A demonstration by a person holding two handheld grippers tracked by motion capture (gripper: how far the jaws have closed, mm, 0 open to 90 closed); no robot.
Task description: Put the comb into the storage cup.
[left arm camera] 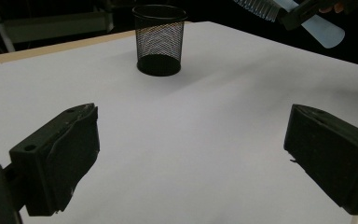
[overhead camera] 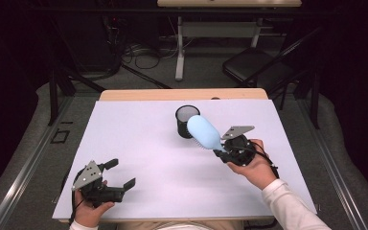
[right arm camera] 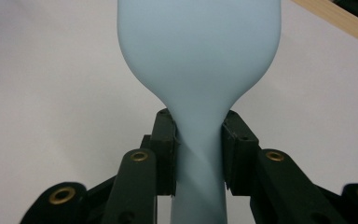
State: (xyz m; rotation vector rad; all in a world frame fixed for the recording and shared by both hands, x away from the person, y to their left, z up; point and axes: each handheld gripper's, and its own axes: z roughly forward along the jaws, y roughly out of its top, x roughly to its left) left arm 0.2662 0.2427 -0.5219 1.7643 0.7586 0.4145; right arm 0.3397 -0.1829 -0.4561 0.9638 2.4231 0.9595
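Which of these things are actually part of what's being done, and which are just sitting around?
In the job:
- light blue hairbrush, clamped by its handle in the right tongs
- black mesh cup, close beside the brush

Just around:
- left tongs, open and idle
- folding chair
- floor cables

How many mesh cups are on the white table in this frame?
1. The black mesh cup stands upright at the far middle of the white table, just beyond the light blue hairbrush clamped in the right tongs. Nothing suggests another hidden.

Looks like a lab or studio recording setup. Black curtains all round, loose black cables [overhead camera: 141,55] on grey carpet, a bare white-topped table [overhead camera: 139,143].
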